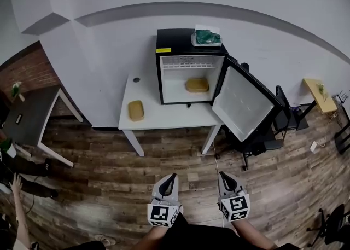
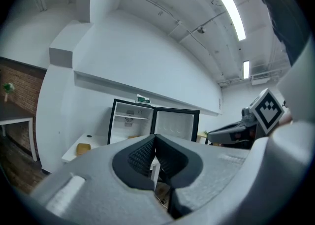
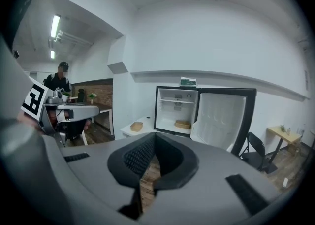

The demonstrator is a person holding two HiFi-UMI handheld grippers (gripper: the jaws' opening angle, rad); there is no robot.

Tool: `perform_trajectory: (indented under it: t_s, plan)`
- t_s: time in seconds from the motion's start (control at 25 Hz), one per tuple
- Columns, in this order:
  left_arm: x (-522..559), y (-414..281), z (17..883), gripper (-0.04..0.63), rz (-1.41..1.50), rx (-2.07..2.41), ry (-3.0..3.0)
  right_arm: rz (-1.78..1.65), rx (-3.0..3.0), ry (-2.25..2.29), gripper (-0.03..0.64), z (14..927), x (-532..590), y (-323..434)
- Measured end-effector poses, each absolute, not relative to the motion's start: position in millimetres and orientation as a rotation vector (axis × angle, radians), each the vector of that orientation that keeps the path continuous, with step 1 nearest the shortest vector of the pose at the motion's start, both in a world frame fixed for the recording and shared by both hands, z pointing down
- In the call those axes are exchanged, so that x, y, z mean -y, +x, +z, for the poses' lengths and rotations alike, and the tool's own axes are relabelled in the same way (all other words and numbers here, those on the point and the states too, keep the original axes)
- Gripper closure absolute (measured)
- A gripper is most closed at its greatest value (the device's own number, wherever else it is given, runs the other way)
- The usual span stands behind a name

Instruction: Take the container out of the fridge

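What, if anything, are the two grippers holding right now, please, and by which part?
Nothing is held: the left gripper and the right gripper are both shut and empty, well short of the fridge.

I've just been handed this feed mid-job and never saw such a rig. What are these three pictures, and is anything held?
There is no robot arm: a person holds a two-jaw tool in each hand. The head view looks down from the person's head; the left gripper and right gripper show at the bottom. The other two views ride on each gripper, looking along its jaws. Both pairs of jaws are shut and empty. Ahead, a small black fridge stands open on a white table, with a flat tan container inside and a similar tan container on the table beside it.
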State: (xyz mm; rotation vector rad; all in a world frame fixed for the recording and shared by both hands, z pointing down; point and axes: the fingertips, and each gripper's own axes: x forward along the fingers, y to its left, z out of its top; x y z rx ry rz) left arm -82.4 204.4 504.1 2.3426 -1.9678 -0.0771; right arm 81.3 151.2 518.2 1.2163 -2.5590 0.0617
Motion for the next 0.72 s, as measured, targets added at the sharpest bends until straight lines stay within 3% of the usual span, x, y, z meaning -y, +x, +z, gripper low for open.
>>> perform_trajectory:
  t_s: [0.72]
  plan:
    - [-119.8, -162.1, 508.2, 0.579, -0.077, 1.923, 2.365, 0.083, 2.500, 1.250, 0.618, 527.4, -69.3, 14.8]
